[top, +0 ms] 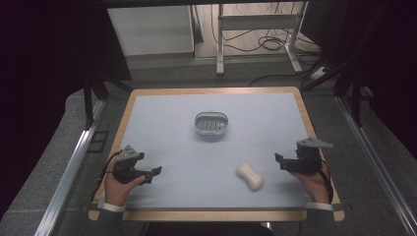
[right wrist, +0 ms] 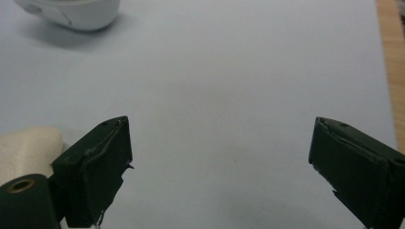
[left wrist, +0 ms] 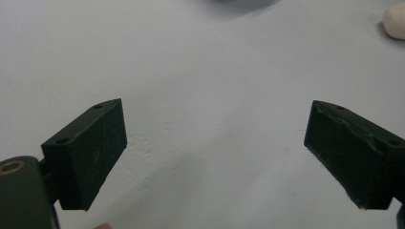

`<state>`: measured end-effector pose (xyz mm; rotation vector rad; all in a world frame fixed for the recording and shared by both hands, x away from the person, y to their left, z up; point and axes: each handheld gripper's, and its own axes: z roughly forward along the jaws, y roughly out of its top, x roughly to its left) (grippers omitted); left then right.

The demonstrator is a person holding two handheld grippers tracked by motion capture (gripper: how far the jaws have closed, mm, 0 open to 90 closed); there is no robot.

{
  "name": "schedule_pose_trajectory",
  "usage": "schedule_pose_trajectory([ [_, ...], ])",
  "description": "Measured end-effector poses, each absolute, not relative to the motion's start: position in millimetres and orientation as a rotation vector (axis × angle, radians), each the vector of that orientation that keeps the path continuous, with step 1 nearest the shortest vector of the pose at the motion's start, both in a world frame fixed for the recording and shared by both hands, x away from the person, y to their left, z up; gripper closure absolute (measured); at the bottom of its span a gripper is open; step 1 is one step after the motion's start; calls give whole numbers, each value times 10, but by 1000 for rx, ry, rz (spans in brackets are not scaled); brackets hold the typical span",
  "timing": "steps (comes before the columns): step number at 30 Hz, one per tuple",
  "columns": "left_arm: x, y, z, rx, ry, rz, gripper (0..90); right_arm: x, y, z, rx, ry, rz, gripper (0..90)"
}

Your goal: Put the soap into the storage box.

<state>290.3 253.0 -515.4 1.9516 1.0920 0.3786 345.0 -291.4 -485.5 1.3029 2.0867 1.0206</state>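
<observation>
Both grippers stand with their black jaws spread wide and nothing between the pads, just the pale blue mat. On the right gripper, the jaws frame bare mat, and the cream bar of soap lies just outside its left-hand jaw in the right gripper view, partly hidden behind that jaw; whether it touches the jaw I cannot tell. On the left gripper, the jaws are equally far apart over bare mat, with the soap well off at the upper right corner of the left gripper view.

From the high view, the left gripper rests near the front left of the mat, held in the person's left hand, while the right gripper sits near the front right in the right hand. The soap lies on the mat between them, nearer the right gripper. Farther back, around mid-table, stands a metal soap dish, well apart from the soap and both grippers. The mat covers a wooden table.
</observation>
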Motion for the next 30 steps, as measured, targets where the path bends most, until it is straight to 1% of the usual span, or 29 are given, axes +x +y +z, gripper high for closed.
schedule_pose_trajectory([
  [6,2895,2510,-5175,1976,1077,375,70,3474,-2887,-4880,1300,2110,1004,71],
  [9,2830,2506,-5191,2012,1057,406,67,3529,-2874,-4885,1290,2126,1016,73],
  [13,2867,2515,-5178,1981,1043,393,73,3598,-2743,-4849,1255,2163,999,76],
  [17,2928,2503,-5198,1996,1041,392,73,3570,-2701,-4891,1242,2200,976,82],
  [20,2933,2509,-5200,2005,1050,414,74,3562,-2715,-4924,1252,2205,965,90],
  [23,2905,2536,-5169,1977,1060,411,79,3564,-2698,-4929,1254,2212,980,97],
  [30,2919,2507,-5191,1990,1044,406,77,3535,-2670,-4913,1231,2221,970,119],
])
